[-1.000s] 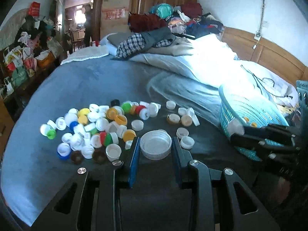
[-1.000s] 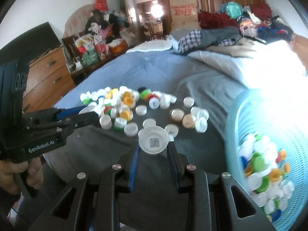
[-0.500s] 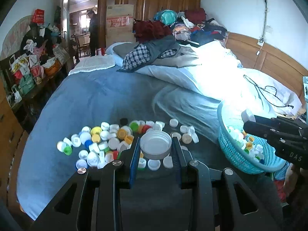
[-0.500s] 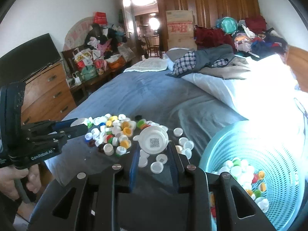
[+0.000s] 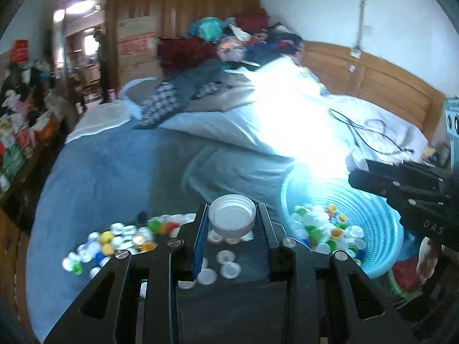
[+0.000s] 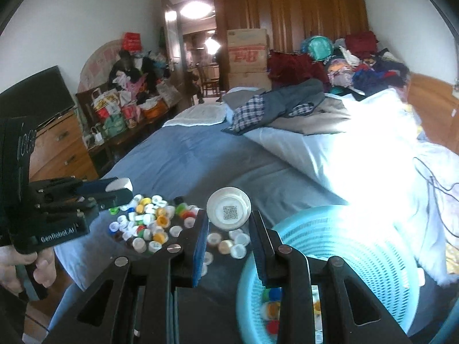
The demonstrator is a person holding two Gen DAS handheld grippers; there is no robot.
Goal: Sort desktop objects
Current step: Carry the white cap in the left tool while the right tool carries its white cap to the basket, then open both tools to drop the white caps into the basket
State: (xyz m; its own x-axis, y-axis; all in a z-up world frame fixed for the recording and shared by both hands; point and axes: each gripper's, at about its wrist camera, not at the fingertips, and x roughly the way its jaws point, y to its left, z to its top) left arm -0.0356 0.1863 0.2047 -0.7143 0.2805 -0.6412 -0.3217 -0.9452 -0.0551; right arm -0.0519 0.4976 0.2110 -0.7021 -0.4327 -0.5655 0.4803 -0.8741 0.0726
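Bed (image 5: 114, 172) below two clamped caps (image 5: 231, 215)

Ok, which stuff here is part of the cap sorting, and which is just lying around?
Part of the job:
white cap in left hand-held gripper
QR-code cap in right hand-held gripper
loose caps
blue basket

Just lying about:
plaid shirt
black cable
cardboard box

bed: blue blanket (image 6: 183, 154) | clothes pile (image 6: 358, 66) — far end | cardboard box (image 6: 246, 54) | dresser (image 6: 57, 149)
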